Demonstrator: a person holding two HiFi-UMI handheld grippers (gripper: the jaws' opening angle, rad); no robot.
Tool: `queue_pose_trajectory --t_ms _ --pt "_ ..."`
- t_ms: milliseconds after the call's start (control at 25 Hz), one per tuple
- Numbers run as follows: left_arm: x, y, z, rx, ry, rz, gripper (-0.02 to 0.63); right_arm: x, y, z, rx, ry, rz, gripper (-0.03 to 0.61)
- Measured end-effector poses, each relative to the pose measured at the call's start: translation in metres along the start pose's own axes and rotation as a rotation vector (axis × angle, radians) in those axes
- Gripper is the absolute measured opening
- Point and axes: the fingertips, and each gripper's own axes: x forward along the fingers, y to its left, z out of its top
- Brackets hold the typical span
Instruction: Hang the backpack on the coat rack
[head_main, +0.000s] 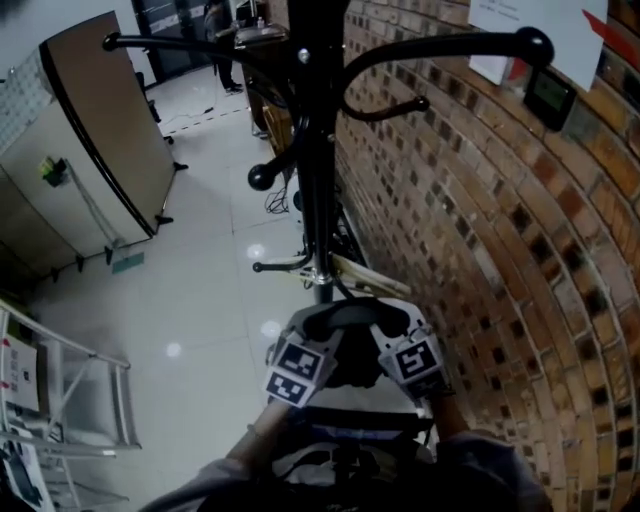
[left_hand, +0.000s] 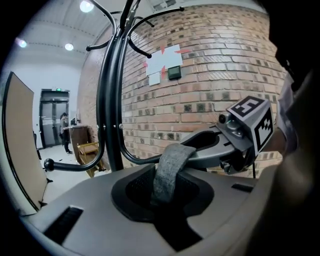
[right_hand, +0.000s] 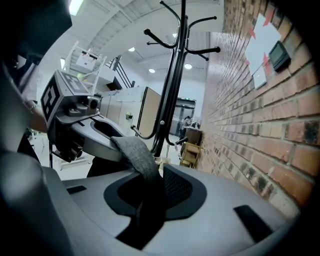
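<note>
A black coat rack (head_main: 318, 150) with curved, ball-tipped hooks stands close to the brick wall. Right below it, both grippers hold up the backpack's grey handle strap (head_main: 345, 314). My left gripper (head_main: 318, 332) is shut on the strap's left side and my right gripper (head_main: 392, 330) on its right side. In the left gripper view the strap (left_hand: 169, 170) rises out of the left gripper (left_hand: 165, 192) towards the right gripper (left_hand: 240, 135), with the rack's pole (left_hand: 112, 100) behind. The right gripper view mirrors this: strap (right_hand: 137, 157), right gripper (right_hand: 150, 192), left gripper (right_hand: 75, 115), rack (right_hand: 172, 80). The dark backpack (head_main: 350, 460) hangs low, mostly hidden.
The brick wall (head_main: 500, 250) runs along the right, bearing a paper sheet (head_main: 530, 40) and a small dark device (head_main: 550, 95). A tan partition panel (head_main: 110, 130) stands at the left and a metal frame (head_main: 70, 400) at lower left. A wooden chair (left_hand: 90, 150) sits beyond the rack.
</note>
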Motion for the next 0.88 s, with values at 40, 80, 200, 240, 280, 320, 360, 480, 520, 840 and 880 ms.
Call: queue_pose_trajectory --t_ms 40,80,200,240,280,320,360,480,520,840,880 --pt "0.001 0.002 0.001 0.000 0.001 0.016 0.067 0.002 -0.001 0.001 -0.004 -0.005 0.016 0.094" --pt "0.002 0.004 0.003 0.002 0.002 0.029 0.066 0.004 -0.002 0.001 -0.011 -0.009 0.031 0.094" --pt "0.005 0.009 0.005 0.010 0.008 0.062 0.067 0.009 -0.005 -0.001 -0.033 -0.008 0.070 0.094" --pt "0.006 0.011 0.005 0.010 0.009 0.071 0.067 0.011 -0.005 -0.002 -0.037 -0.008 0.083 0.094" --pt "0.006 0.012 0.004 0.008 0.010 0.079 0.067 0.013 -0.005 -0.003 -0.040 -0.007 0.096 0.094" --pt "0.007 0.014 0.004 0.007 0.011 0.087 0.067 0.015 -0.005 -0.003 -0.042 -0.007 0.108 0.094" --pt "0.009 0.015 0.004 0.006 0.012 0.093 0.067 0.016 -0.006 -0.003 -0.044 -0.009 0.118 0.094" --pt "0.013 0.019 0.004 0.005 0.018 0.105 0.067 0.021 -0.011 -0.003 -0.044 -0.019 0.138 0.094" --pt "0.015 0.019 0.005 0.004 0.020 0.108 0.067 0.022 -0.013 -0.003 -0.042 -0.023 0.142 0.094" --pt "0.026 0.033 -0.011 -0.060 0.051 0.127 0.067 0.046 -0.018 -0.007 -0.079 0.008 0.166 0.094" --pt "0.028 0.033 -0.015 -0.061 0.061 0.126 0.067 0.049 -0.017 -0.010 -0.082 0.016 0.170 0.094"
